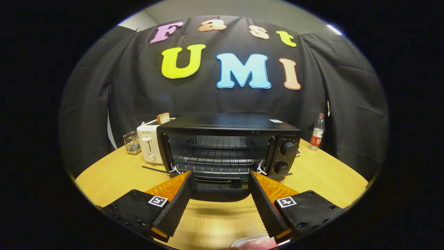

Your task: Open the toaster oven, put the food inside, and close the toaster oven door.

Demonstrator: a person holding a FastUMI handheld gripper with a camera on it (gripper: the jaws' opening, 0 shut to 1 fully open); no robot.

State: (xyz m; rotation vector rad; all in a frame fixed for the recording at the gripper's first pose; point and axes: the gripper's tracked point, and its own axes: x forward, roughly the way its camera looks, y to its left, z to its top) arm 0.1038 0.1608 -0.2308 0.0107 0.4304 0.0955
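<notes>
Toaster oven: a black toaster oven (227, 149) stands on the wooden table (111, 177), just beyond the gripper's fingers and roughly centred between them.
Oven door: the door (218, 191) is dropped open toward the near side, its edge lying flat and low between the fingertips; the handle is hard to make out.
Oven inside: a wire rack (216, 158) sits in the cavity, with nothing visible on it; the far part of the cavity is dim.
Oven controls: two round knobs (288, 148) sit one above the other on the right front panel.
Gripper: the gripper (220, 178) is spread wide, fingers well apart and holding nothing, their tips near the two front corners of the oven at the door's ends.
Food: a pale pinkish thing (255, 243) on a white rim shows at the very near edge between the fingers, mostly cut off; what it is cannot be told.
Pop-up toaster: a white toaster (148, 143) stands just left of the oven, partly hidden by it, with a slice of bread (163, 118) sticking up from its slot.
Wire holder: a small metal rack (131, 142) sits left of the white toaster; its contents cannot be made out.
Bottle: a clear bottle (317, 132) with a red label stands upright at the far right of the table, well apart from the oven.
</notes>
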